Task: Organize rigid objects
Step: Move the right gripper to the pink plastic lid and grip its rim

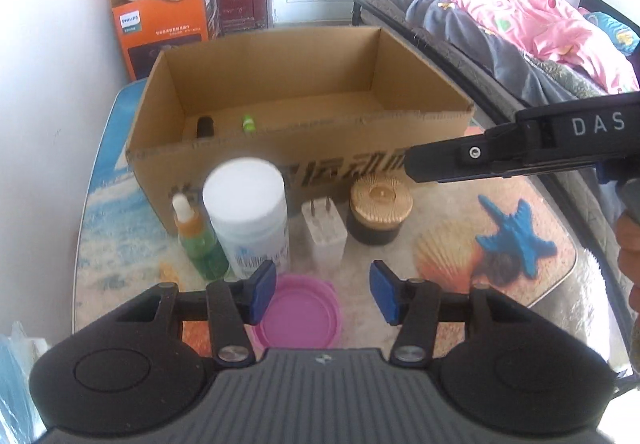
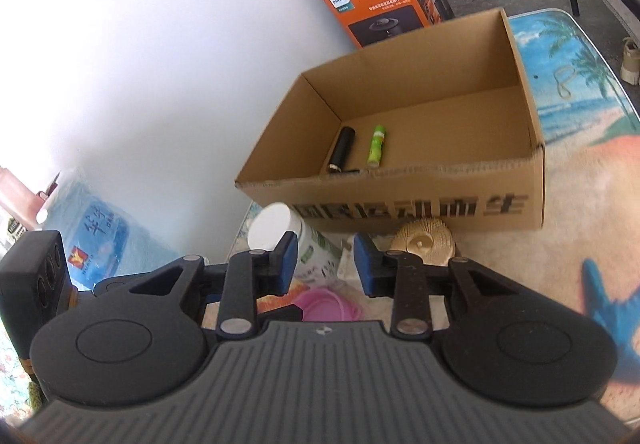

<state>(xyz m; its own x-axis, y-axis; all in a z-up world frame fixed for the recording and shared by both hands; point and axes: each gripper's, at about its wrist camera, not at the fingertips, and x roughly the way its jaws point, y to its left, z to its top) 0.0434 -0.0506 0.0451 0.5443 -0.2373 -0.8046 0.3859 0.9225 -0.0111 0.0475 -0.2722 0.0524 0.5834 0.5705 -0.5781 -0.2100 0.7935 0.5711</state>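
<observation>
Nearest the left gripper [image 1: 322, 291], whose blue pads are spread wide with nothing held, a pink lid [image 1: 302, 314] is seen flat on the table [image 1: 460, 308]. Beyond it a green dropper bottle [image 1: 199, 240], white jar [image 1: 249, 218], white charger [image 1: 326, 234] and gold-lidded jar [image 1: 378, 210] are lined before the cardboard box [image 2: 420, 160], where a black tube [image 2: 341, 149] and green tube [image 2: 376, 145] are laid. The right gripper [image 2: 325, 264] is held open and empty above the row.
</observation>
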